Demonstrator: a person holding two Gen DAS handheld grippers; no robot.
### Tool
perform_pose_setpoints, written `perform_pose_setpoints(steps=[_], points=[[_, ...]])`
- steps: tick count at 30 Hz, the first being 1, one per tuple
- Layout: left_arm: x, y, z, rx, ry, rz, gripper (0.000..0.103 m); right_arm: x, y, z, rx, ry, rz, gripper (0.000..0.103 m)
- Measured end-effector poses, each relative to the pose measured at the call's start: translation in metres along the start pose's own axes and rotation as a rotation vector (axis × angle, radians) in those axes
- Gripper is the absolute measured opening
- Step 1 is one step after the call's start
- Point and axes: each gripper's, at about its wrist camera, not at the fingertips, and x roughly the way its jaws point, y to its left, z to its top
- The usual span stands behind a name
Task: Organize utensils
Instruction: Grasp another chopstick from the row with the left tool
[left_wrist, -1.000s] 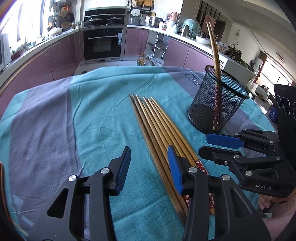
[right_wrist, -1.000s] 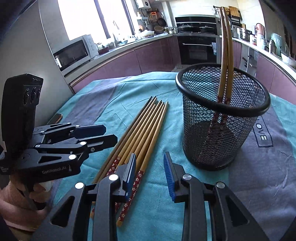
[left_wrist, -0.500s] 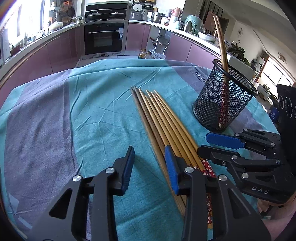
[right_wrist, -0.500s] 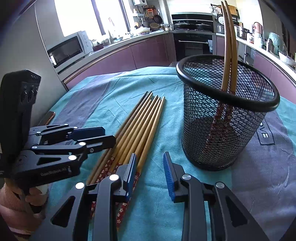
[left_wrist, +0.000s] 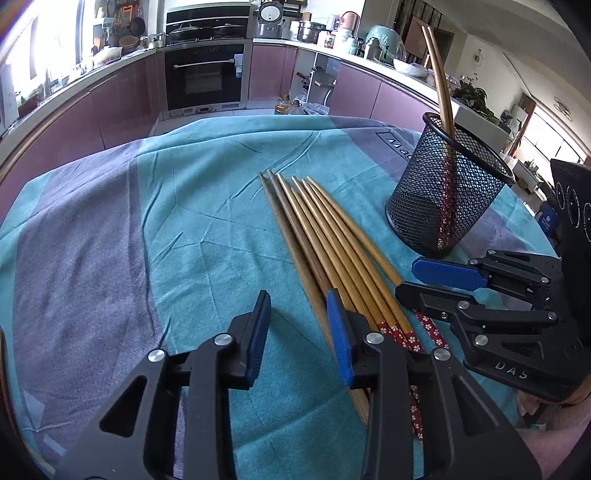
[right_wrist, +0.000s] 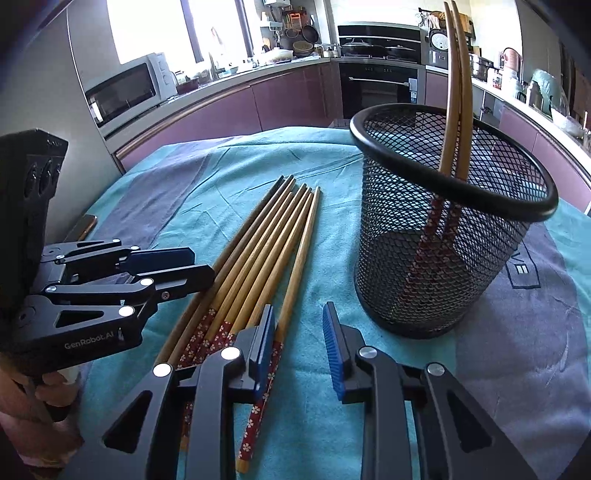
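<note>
Left gripper (left_wrist: 297, 328) and right gripper (right_wrist: 297, 339): jaws apart, have just been closing, nothing between pads. Chopsticks (right_wrist: 266, 251) lie on teal cloth (left_wrist: 207, 229) btw both grippers. Mesh cup (right_wrist: 439, 243) at 2 o'clock, w/ two chopsticks (right_wrist: 456, 110) standing inside.

A home kitchen here: mauve cabinets (left_wrist: 122, 107) curving round the room, a built-in oven (left_wrist: 205, 75), a microwave (right_wrist: 127, 92) by the window, pots (left_wrist: 308, 29) crowding the worktop (left_wrist: 373, 61).
</note>
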Motion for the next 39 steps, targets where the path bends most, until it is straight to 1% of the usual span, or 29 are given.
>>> perform_pose_setpoints(steps=[5,8,11,12,13,15,21,27,33,36,39], points=[[0.007,0.003,0.008,-0.004,0.001,0.011,0.032,0.008,0.006,0.007,-0.008,-0.002,-0.031,0.024],[0.011,0.005,0.011,-0.014,0.007,0.014,0.031,0.009,0.004,0.008,0.004,-0.003,-0.025,0.020],[0.013,0.004,0.013,-0.017,0.009,0.015,0.024,0.008,0.000,0.008,0.039,-0.005,0.004,0.010],[0.014,0.003,0.013,-0.022,0.009,0.008,0.019,0.008,-0.002,0.008,0.047,-0.007,0.008,0.007],[0.014,0.003,0.013,-0.031,0.008,0.001,0.015,0.007,-0.003,0.007,0.056,-0.008,0.013,0.007],[0.014,0.002,0.011,-0.053,0.007,-0.006,0.010,0.005,-0.008,0.005,0.087,-0.012,0.032,0.007],[0.007,0.004,0.005,-0.088,-0.014,0.009,0.008,-0.009,-0.013,0.003,0.119,-0.044,0.070,0.005],[-0.009,0.002,-0.003,-0.072,-0.031,-0.015,0.008,-0.020,-0.009,0.000,0.072,-0.039,0.117,0.005],[-0.010,-0.004,-0.014,-0.031,0.002,-0.030,0.008,-0.014,-0.005,-0.003,0.026,0.010,0.115,0.005],[-0.009,-0.003,-0.013,-0.022,0.001,-0.025,0.008,-0.011,-0.004,-0.002,0.017,0.016,0.096,0.006],[-0.002,0.001,-0.011,-0.020,0.018,-0.017,0.009,-0.008,-0.001,0.000,0.008,0.021,0.080,0.007]])
